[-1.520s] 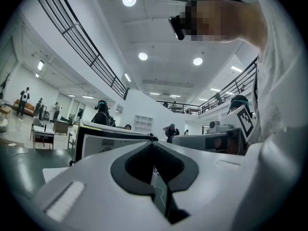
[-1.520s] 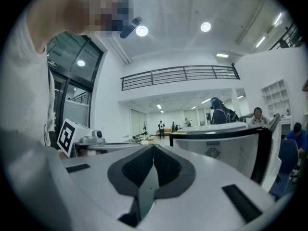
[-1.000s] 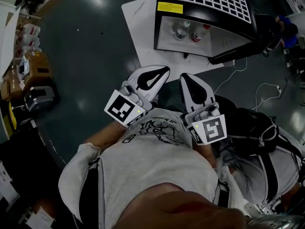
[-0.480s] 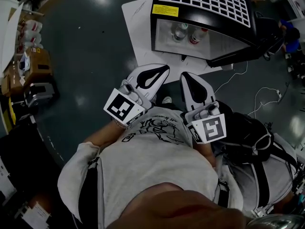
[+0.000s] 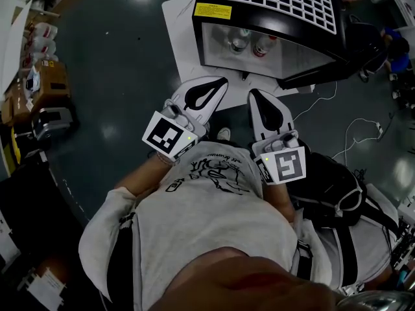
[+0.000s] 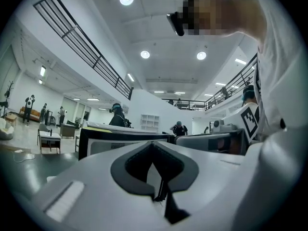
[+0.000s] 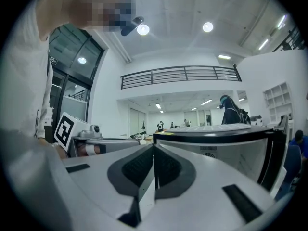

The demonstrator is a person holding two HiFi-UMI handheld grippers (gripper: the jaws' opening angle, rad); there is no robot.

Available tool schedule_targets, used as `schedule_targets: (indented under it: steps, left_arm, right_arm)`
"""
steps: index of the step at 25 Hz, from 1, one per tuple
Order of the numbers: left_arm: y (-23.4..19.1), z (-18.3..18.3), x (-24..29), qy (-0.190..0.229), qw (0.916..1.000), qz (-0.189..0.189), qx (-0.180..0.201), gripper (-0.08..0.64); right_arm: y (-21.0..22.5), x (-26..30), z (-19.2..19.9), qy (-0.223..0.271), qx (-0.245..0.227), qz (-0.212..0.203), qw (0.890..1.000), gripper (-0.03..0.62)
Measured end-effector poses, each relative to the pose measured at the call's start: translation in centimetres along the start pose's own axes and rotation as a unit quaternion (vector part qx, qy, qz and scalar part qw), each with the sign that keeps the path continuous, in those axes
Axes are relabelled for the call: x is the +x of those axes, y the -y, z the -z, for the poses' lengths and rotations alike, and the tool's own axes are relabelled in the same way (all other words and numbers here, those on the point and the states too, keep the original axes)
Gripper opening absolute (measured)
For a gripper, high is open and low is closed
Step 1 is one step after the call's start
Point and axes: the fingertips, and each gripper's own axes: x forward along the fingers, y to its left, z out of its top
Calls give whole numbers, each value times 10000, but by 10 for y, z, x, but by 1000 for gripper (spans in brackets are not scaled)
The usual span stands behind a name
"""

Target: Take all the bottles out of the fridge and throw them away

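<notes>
Both tools sat close in front of my chest, held level and aimed at the fridge [image 5: 279, 2]. The left gripper [image 5: 217, 84] had its fingers pressed together with nothing between them, which its own view made plain: the dark pads met in one seam [image 6: 153, 146]. The right gripper [image 5: 256, 97] was the same, fingers closed tight on each other and empty [image 7: 154, 147]. The two tips lay near one another, apart, with the marker cubes back by my shirt [image 5: 207, 219].

The fridge stood on a white sheet [image 5: 178, 31] laid over the dark floor [image 5: 123, 63]. It was a small black box with a white grid on top and a yellow label [image 5: 213, 10] at its front edge. Two bottles stood upright inside it, side by side: one with a pale cap [image 5: 238, 41] and one just to its right with red on it [image 5: 262, 44]. Both were well apart from either gripper. I could not tell whether the door was open or I was seeing them through glass.

Each gripper view showed the fridge's black frame just beyond the fingertips [image 6: 96, 141] [image 7: 216, 138]. A black bag [image 5: 331, 180] lay on the floor to my right, with cables [image 5: 363, 125] trailing beyond it.
</notes>
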Motion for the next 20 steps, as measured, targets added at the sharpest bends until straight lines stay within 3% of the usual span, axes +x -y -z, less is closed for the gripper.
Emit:
schedule_targets:
  steps: [20]
  left_arm:
    - [-39, 44, 28, -178, 9994, -264, 117, 8]
  right_arm:
    - [41, 36, 53, -220, -94, 149, 9996, 12]
